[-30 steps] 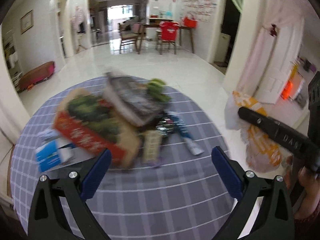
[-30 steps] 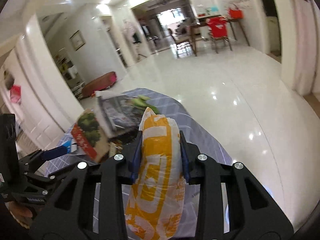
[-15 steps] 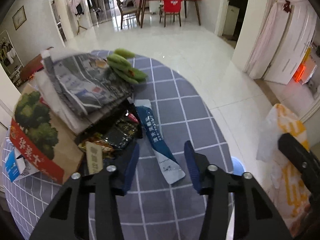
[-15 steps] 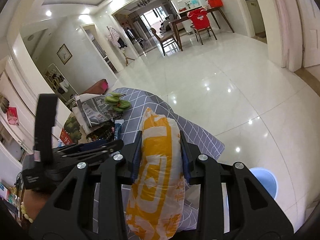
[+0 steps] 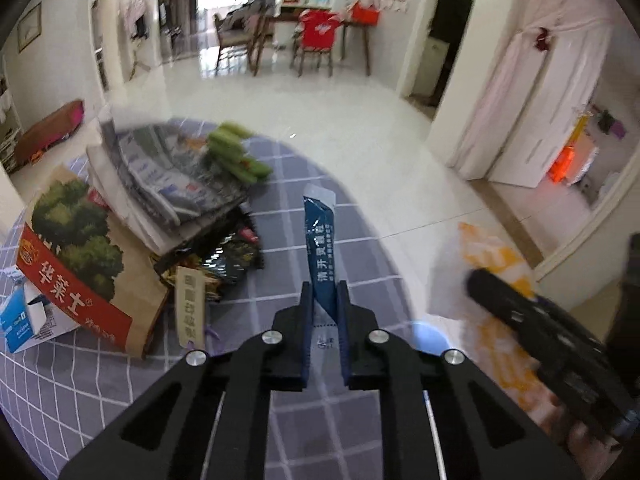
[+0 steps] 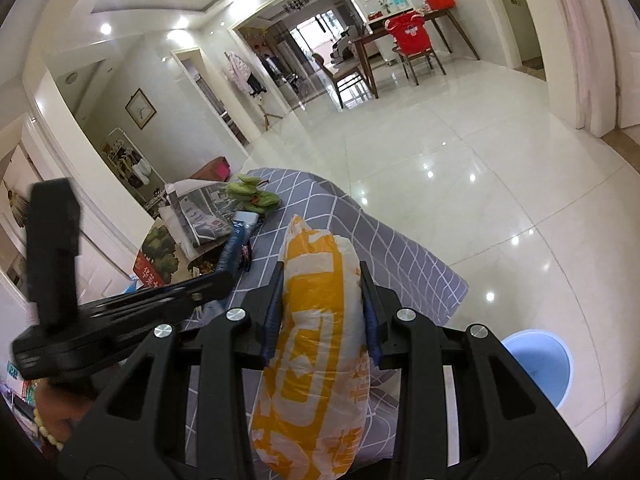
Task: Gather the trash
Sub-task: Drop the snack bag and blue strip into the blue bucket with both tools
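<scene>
My left gripper (image 5: 324, 294) is shut on a blue and white sachet wrapper (image 5: 320, 248) and holds it lifted above the grey checked tablecloth (image 5: 280, 420). The wrapper also shows in the right wrist view (image 6: 236, 240). My right gripper (image 6: 322, 280) is shut on an orange and white plastic bag (image 6: 312, 344), held at the table's right edge; it appears blurred in the left wrist view (image 5: 496, 264). More trash lies on the table: dark snack wrappers (image 5: 228, 256) and a paper tag (image 5: 190, 304).
A stack of newspapers (image 5: 168, 184), a printed cardboard box (image 5: 80, 264), green vegetables (image 5: 236, 156) and a small blue carton (image 5: 20, 320) sit on the left of the table. A light blue bin (image 6: 536, 368) stands on the tiled floor to the right.
My left gripper moved in over the sachet wrapper, shut on it and lifted it off the cloth. My right gripper kept its hold on the bag.
</scene>
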### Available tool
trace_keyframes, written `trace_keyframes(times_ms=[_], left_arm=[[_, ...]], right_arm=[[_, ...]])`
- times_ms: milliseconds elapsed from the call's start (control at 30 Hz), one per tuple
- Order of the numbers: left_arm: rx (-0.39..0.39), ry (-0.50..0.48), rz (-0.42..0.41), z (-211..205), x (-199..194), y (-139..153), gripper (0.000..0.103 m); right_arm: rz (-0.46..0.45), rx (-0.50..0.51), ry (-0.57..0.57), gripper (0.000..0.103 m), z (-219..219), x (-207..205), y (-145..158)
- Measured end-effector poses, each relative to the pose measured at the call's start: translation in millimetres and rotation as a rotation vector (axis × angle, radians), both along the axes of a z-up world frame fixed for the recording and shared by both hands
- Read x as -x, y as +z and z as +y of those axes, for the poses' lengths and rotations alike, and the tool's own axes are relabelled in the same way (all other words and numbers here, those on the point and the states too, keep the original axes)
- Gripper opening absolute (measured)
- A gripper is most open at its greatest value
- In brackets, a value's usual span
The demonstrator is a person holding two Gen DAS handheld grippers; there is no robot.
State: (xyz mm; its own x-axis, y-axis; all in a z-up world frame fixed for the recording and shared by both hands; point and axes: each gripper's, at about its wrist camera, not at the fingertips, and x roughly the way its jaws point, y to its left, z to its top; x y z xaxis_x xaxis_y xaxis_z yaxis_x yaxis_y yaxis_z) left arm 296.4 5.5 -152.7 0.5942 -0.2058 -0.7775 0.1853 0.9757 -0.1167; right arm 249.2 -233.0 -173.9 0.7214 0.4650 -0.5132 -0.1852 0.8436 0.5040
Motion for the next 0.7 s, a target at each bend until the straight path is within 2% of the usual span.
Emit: trace_keyframes(times_ms=[200,367,500,567,633,700], left_arm=[[0.023,-0.159,-0.047,-58.7,24.5,6.2,0.011],[0.016,-0.285,-0.007,-130.6,36.8,-23.2,0.011],[0.015,-0.356,0.051,-172.2,32.8,-55.5,0.011],[-0.005,-0.37,0.062,-188.5,27.7,-71.3,0.011],[-0.02,-0.383,0.076,-199.6,22.3,-82.3,0.011],[-0.043,-0.384,0.093,-205.7,19.3,-92.3,0.011]], right_arm=[[0.007,0.037,-0.148,0.034,-49.9,25.8,-7.2],[0.084,0.121,-0.31,0.034,-106.2,50.4,-37.8],[0.145,0.148,-0.38,0.035,-135.0,53.8,-69.6],[0.174,0.143,-0.409,0.04,-149.2,49.9,-87.2],[0.198,0.11,-0.418,0.055,-161.1,44.7,-102.7],[0.223,0.092,-0.427,0.058,-168.9,40.6,-113.6]])
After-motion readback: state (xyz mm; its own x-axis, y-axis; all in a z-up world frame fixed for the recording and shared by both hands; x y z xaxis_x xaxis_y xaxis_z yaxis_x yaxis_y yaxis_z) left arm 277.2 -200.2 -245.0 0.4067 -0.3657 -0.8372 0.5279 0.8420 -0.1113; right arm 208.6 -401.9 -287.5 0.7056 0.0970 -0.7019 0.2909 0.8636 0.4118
